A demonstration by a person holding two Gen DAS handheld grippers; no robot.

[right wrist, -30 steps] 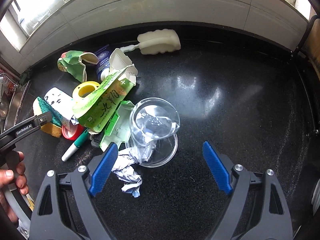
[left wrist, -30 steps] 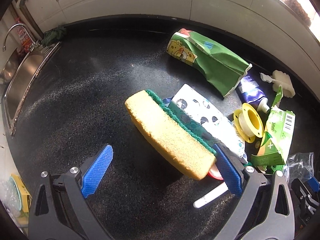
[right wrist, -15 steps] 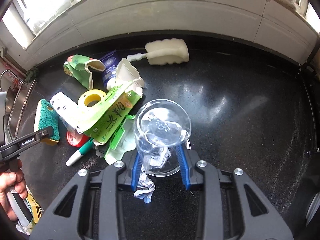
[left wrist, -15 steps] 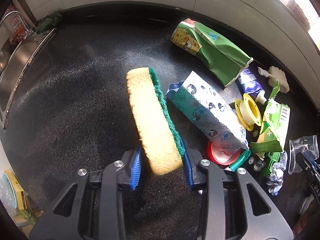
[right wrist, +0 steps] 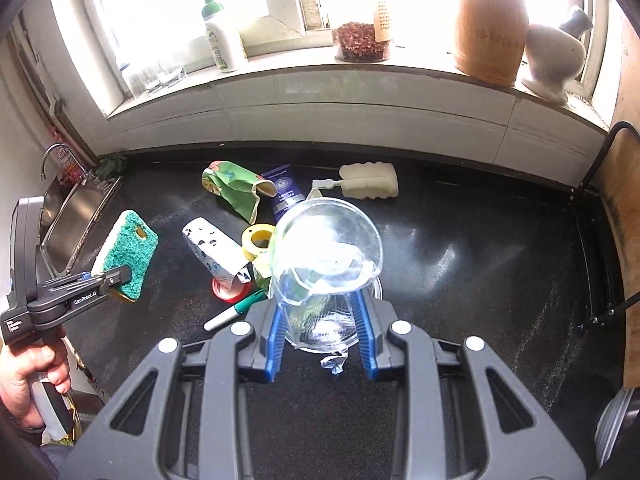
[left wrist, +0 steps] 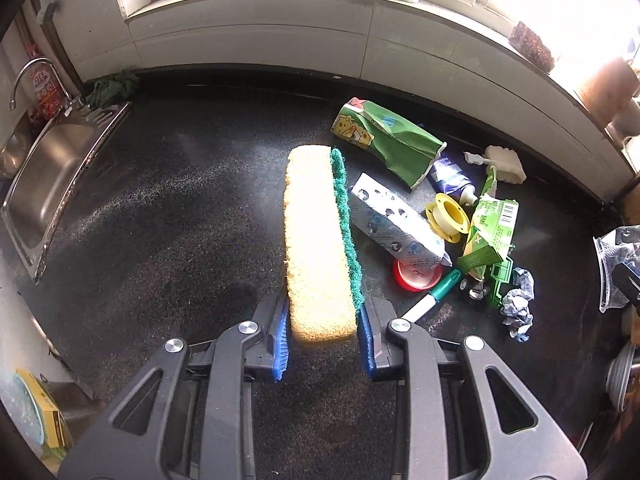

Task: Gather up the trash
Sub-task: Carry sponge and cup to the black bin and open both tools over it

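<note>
My left gripper (left wrist: pixel 323 332) is shut on a yellow sponge with a green scrub side (left wrist: pixel 316 240) and holds it above the black counter; the sponge also shows in the right wrist view (right wrist: pixel 128 256). My right gripper (right wrist: pixel 323 324) is shut on a clear plastic cup (right wrist: pixel 326 248), lifted and tilted over the trash pile. The pile holds a green snack bag (left wrist: pixel 384 140), a white dotted carton (left wrist: pixel 394 222), a yellow tape spool (left wrist: pixel 450 212), a green carton (left wrist: pixel 490 232), a red lid (left wrist: pixel 418 274), a marker (left wrist: pixel 430 300) and crumpled paper (left wrist: pixel 518 300).
A steel sink (left wrist: pixel 44 176) with a tap is at the left. A white foam brush (right wrist: pixel 366 182) and a blue tube (right wrist: pixel 284 192) lie near the back wall. The windowsill holds a bottle (right wrist: pixel 220 36), a jar and a wooden container (right wrist: pixel 490 28). A wooden board (right wrist: pixel 624 248) stands at right.
Both grippers closed on their objects and lifted them: the left raised the sponge off the counter, the right raised the clear cup. Both views pulled back and tilted up.
</note>
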